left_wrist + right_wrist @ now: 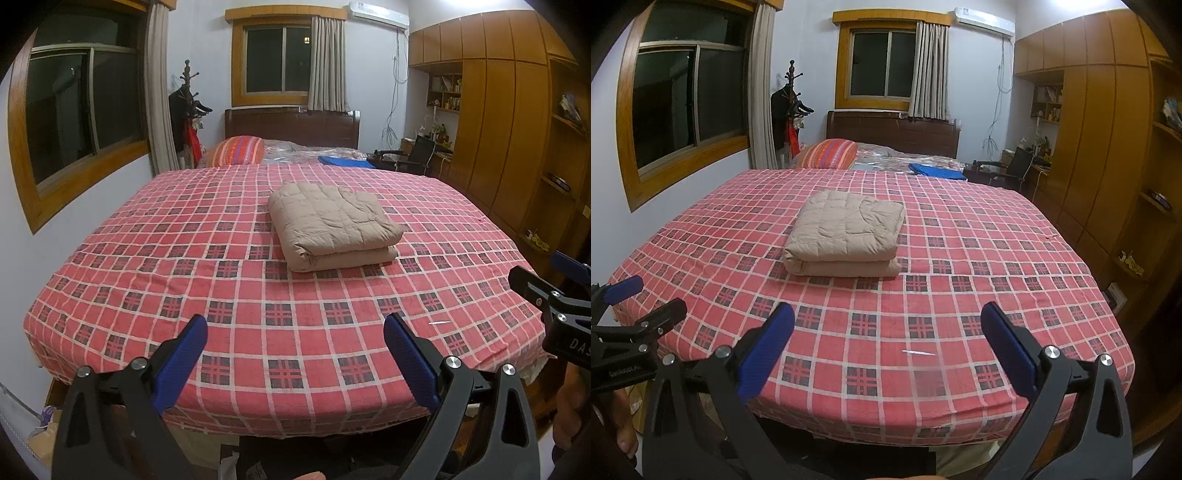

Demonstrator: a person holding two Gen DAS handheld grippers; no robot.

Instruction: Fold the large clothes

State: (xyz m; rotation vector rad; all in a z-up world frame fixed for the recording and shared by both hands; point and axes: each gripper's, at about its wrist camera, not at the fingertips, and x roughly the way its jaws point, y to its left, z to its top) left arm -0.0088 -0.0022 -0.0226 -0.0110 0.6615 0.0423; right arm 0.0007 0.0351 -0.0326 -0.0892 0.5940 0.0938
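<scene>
Right now both tongs are spread wide with nothing between their blue pads, hovering over the near edge of the bed. Left tongs (295, 354) show two blue-padded fingers (184, 362) far apart, only plaid sheet visible in the gap. Right tongs (886, 347) same: wide open, empty, blue pads (1008, 350) angled outward. Each tongs shows in the other's view: the right one pokes in at the right edge of the left wrist view, the left one at the left edge of the right wrist view, so they sit side by side, apart.

Folded beige quilted garment (334, 225) lies on the bed (147, 266), roughly mid-mattress, well beyond both tongs and touching neither. It is a neat thick rectangle, doubled over, rounded fold facing the cameras. In the right wrist view it (846, 236) sits left of centre; in the left wrist view it sits right of centre.

Sheet is red plaid with dark checks and white lines, pulled flat. Farther back: striped orange pillow (240, 149), a blue folded item (345, 161), dark wood headboard (291, 125). Coat rack (188, 99) in the corner by the curtain. Wooden wardrobe (506, 122) along the right wall, desk chair (421, 151) beside it. Windows are dark. Part of a person's hand (626, 435) shows at the lower left of the right wrist view.
</scene>
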